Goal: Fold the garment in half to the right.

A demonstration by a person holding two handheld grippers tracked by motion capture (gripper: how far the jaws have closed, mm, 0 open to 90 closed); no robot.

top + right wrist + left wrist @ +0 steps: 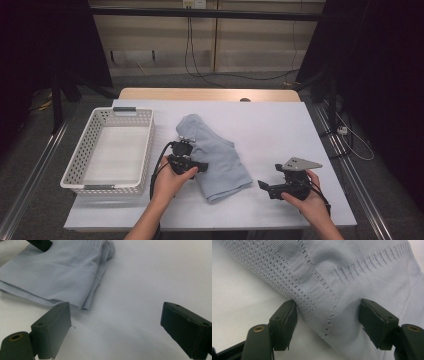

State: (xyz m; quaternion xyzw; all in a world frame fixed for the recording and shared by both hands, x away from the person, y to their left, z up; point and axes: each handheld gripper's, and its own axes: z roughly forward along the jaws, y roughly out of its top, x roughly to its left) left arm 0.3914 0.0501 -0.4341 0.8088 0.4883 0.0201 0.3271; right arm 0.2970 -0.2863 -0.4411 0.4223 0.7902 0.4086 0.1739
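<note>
A light blue knitted garment (pixel 215 155) lies folded on the white table top (pixel 280 130). My left gripper (pixel 201 165) is at the garment's left edge, low on the cloth. In the left gripper view its jaws stand apart around a fold of the garment (pixel 342 277), beside a mesh band; one pad touches the fold's edge and the other rests on the fabric, without squeezing it. My right gripper (pixel 262 186) hovers over bare table to the right of the garment's near corner (pixel 50 272). That right gripper (pixel 116 325) is wide open with nothing in it.
A white perforated basket (pixel 90 131) stands at the table's left side, close to my left hand. Bare white surface stretches to the right of and behind the garment. The table's edges drop to a dark floor with cables.
</note>
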